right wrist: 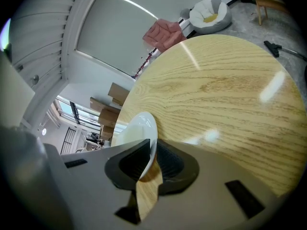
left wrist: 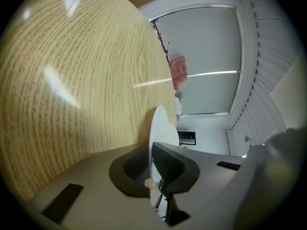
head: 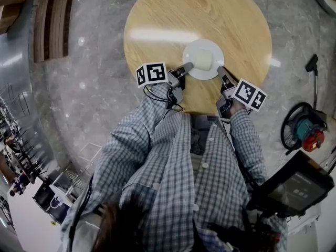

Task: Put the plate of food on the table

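Observation:
A white plate (head: pixel 210 47) with a pale block of food (head: pixel 202 61) sits over the near side of the round wooden table (head: pixel 168 14). My left gripper (head: pixel 186 67) is shut on the plate's left rim, and my right gripper (head: pixel 221 70) is shut on its right rim. In the left gripper view the plate (left wrist: pixel 161 127) stands edge-on between the dark pads of the left gripper (left wrist: pixel 152 172), with the table (left wrist: pixel 72 80) just beside it. The right gripper view shows the plate (right wrist: pixel 136 127) pinched in the right gripper (right wrist: pixel 147 160). Whether the plate touches the tabletop I cannot tell.
A person's checked sleeves and shirt (head: pixel 173 161) fill the lower head view. A teal and red machine with a hose (head: pixel 303 131) stands on the floor at right, a black device (head: pixel 292 186) below it. Wooden steps (head: pixel 47 20) lie far left. A pink cushion (right wrist: pixel 163 32) is beyond the table.

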`<action>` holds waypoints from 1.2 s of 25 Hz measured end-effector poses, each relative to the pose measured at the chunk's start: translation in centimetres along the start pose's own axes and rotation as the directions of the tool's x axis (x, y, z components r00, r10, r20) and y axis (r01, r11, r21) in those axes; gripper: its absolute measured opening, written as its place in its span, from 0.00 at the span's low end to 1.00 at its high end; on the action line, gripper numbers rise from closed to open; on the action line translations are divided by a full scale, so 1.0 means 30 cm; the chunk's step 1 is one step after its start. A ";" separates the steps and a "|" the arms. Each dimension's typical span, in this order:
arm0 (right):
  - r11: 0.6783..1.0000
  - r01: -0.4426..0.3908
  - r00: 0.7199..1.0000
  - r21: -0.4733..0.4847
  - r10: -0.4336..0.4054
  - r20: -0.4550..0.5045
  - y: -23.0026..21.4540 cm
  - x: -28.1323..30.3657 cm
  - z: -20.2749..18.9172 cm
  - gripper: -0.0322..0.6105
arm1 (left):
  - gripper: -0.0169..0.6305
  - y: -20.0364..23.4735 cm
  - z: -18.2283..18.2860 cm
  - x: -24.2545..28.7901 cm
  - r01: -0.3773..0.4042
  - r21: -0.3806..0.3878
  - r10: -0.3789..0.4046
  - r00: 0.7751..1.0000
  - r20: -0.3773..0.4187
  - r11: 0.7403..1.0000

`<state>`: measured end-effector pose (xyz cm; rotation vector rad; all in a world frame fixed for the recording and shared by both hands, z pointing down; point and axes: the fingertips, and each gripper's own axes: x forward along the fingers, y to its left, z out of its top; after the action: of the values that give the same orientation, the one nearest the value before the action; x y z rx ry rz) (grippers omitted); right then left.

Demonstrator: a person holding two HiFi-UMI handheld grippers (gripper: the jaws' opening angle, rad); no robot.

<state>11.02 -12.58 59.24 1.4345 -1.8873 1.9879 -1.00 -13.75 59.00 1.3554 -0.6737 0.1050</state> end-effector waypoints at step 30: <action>0.975 0.162 0.986 -0.152 -0.164 -0.004 -0.019 0.028 0.038 0.13 | 0.08 0.001 -0.024 0.038 -0.119 0.105 0.137 0.972 -0.192 0.987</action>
<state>11.52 -13.80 60.01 1.4738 -1.8052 1.7386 0.19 -13.42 59.56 1.3685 -0.5929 0.3746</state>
